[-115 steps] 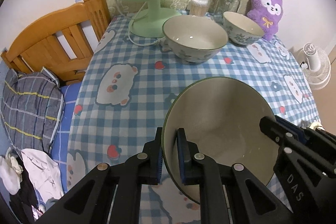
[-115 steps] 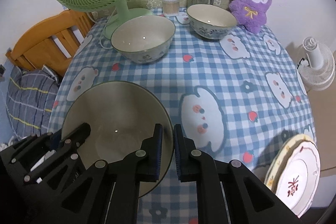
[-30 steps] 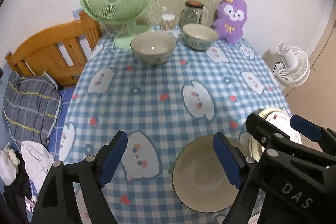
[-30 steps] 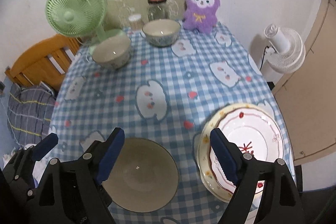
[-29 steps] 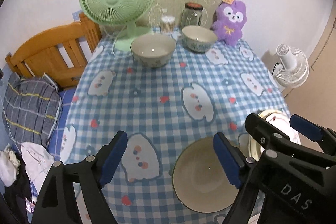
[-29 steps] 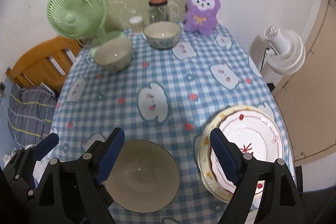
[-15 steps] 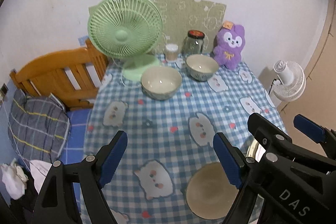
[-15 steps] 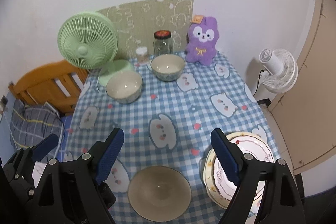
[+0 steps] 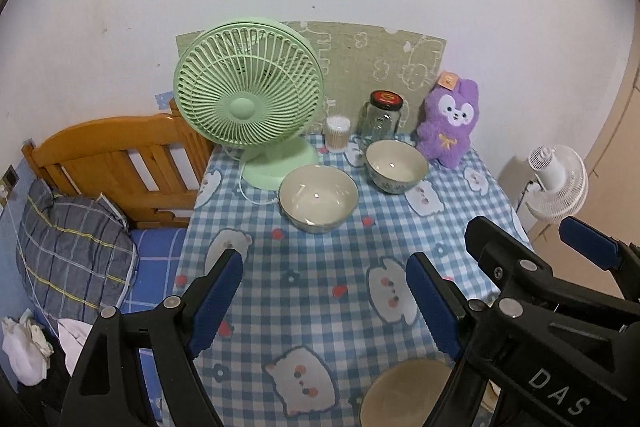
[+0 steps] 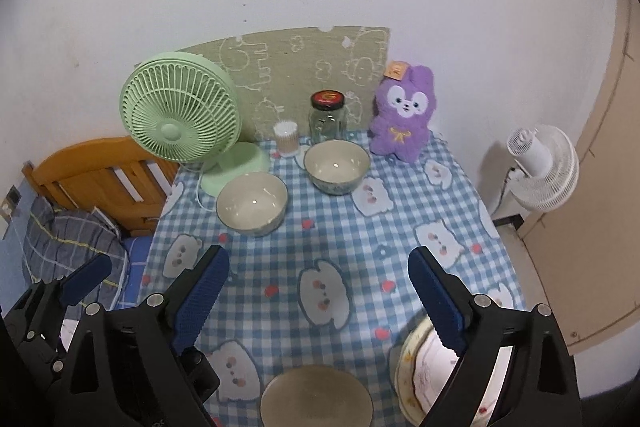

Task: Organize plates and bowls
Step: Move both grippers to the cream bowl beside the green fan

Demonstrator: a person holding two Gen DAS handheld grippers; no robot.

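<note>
Wide apart and gripping nothing, the jaws of the left gripper point(image 9: 324, 287) are framing the lower middle of the left wrist view, two black fingers with ribbed blue pads. Three round glazed bowls are showing there: a near bowl point(image 9: 404, 393) sitting at the bottom edge, partly hidden by the right gripper's black frame, a middle bowl point(image 9: 318, 197) resting at the centre, and a far bowl point(image 9: 397, 166) standing just beside it to the upper right. They are all lying on one checked blue-and-white tablecloth point(image 9: 316, 287) printed with cartoon animals. One ribbed green fan point(image 9: 248, 105), one glass jar point(image 9: 380, 117) with a dark lid, one small cotton-swab tub point(image 9: 337, 133) and one fuzzy purple plush point(image 9: 450, 123) are lining the upper edge of the table. In the right wrist view the right gripper point(image 10: 318, 287) is opening its jaws with nothing between them, occupying the lower middle. The same three bowls are appearing at the bottom centre, left of centre and upper centre. One stack of scalloped plates point(image 10: 420, 367) with red markings is sitting at the lower right, half hidden behind a finger; how many plates it holds I cannot tell. One white floor fan point(image 10: 540, 167) is standing at the right edge.
</note>
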